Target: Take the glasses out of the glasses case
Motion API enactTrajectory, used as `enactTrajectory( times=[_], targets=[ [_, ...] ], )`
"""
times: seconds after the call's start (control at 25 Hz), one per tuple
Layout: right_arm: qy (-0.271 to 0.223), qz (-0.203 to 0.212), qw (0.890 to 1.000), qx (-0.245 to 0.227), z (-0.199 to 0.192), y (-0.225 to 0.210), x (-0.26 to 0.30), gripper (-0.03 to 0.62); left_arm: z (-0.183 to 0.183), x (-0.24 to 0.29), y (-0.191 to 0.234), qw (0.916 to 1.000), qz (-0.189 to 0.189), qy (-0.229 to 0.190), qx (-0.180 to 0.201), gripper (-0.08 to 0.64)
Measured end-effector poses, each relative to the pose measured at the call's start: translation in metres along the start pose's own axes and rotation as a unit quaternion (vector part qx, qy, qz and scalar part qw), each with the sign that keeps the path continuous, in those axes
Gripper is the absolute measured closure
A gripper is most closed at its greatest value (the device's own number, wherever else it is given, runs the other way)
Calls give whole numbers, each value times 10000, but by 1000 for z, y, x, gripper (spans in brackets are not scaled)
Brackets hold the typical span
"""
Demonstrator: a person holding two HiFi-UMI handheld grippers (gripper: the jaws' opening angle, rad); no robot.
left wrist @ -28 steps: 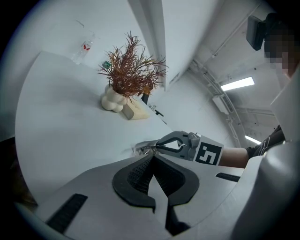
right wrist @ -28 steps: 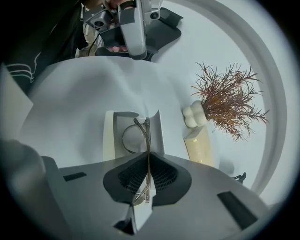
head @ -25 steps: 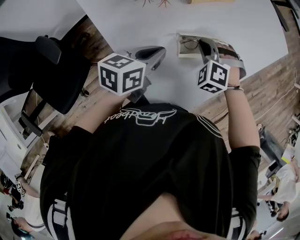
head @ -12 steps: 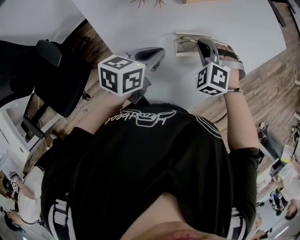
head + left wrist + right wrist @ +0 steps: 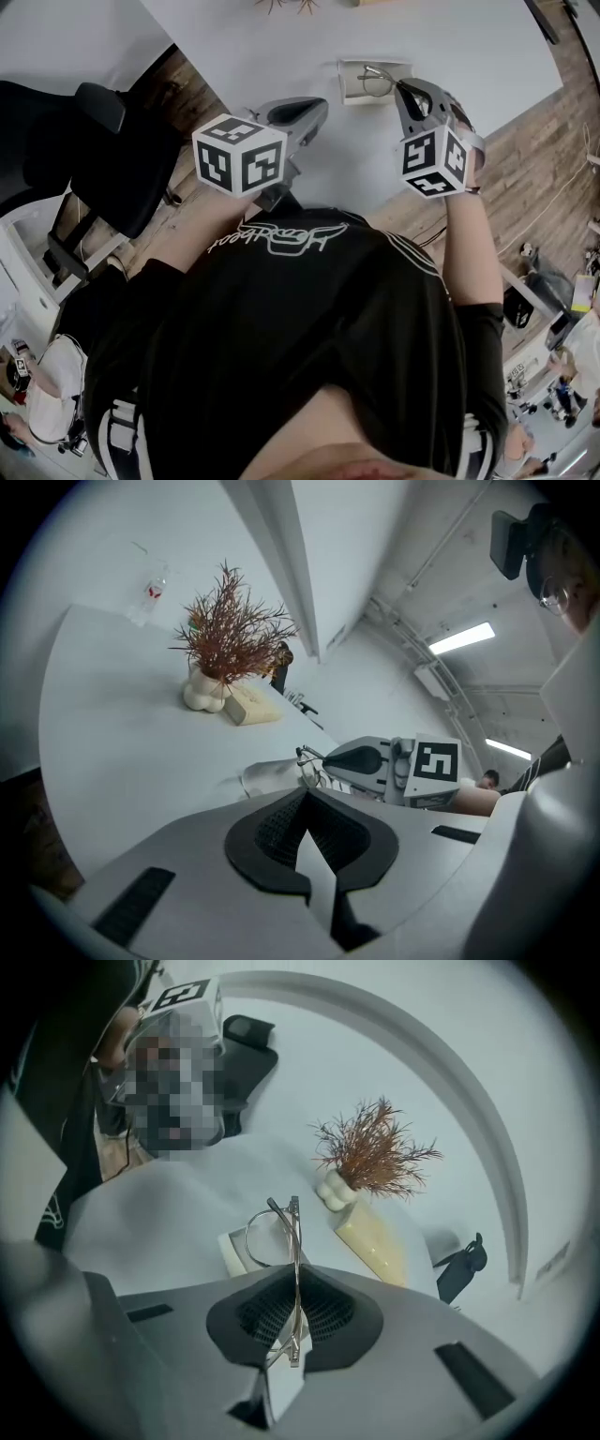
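My right gripper (image 5: 295, 1277) is shut on the thin metal-framed glasses (image 5: 277, 1230), pinching one temple arm between its pads. The lenses hang clear above the open pale glasses case (image 5: 234, 1252), which lies on the white table. From above, the glasses (image 5: 373, 77) sit over the case (image 5: 354, 84) at the tip of the right gripper (image 5: 403, 88). My left gripper (image 5: 317, 109) hovers left of the case, shut and with nothing in it. From the left gripper (image 5: 305, 801) view, the right gripper (image 5: 380, 761) holds the glasses (image 5: 309, 759) above the case (image 5: 267, 776).
A vase with a dried reddish plant (image 5: 230, 639) and a yellowish block (image 5: 253, 711) stand farther back on the table (image 5: 281, 47). The table's near edge runs beside wooden floor (image 5: 525, 159). A black chair (image 5: 103, 131) stands to the left.
My right gripper has risen and rolled, lifting the glasses up out of the case. The left gripper has shifted only slightly.
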State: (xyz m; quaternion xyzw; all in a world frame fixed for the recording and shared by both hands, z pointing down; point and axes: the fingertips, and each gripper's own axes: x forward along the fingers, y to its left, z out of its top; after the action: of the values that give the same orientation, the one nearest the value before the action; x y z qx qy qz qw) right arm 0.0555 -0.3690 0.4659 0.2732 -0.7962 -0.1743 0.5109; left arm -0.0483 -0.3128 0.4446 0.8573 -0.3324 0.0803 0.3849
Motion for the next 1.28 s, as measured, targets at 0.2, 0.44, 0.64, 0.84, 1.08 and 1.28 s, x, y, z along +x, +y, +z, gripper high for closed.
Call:
enactTrajectory(
  times=[0.2, 0.44, 0.64, 0.84, 1.08, 1.28],
  targets=[
    [-349, -344, 9974, 520, 10, -4, -31, 572, 0, -14, -21, 9999, -48, -104, 111, 553],
    [-741, -603, 9910, 938, 23, 11, -89, 572, 1, -37, -64, 9989, -246, -341, 225, 553],
    [-1052, -702, 9824, 1375, 30, 28, -144, 574, -2, -63, -110, 9969, -423, -533, 381, 553],
    [-1495, -610, 9652, 2058, 30, 53, -196, 572, -17, -89, -156, 9942, -515, -664, 671, 553],
    [-1937, -530, 9405, 2742, 16, 86, -256, 572, -49, -106, -208, 9923, -587, -701, 842, 553],
    [-2368, -572, 9218, 3016, 14, 113, -303, 574, -76, -124, -245, 9900, -608, -746, 1033, 552]
  ],
)
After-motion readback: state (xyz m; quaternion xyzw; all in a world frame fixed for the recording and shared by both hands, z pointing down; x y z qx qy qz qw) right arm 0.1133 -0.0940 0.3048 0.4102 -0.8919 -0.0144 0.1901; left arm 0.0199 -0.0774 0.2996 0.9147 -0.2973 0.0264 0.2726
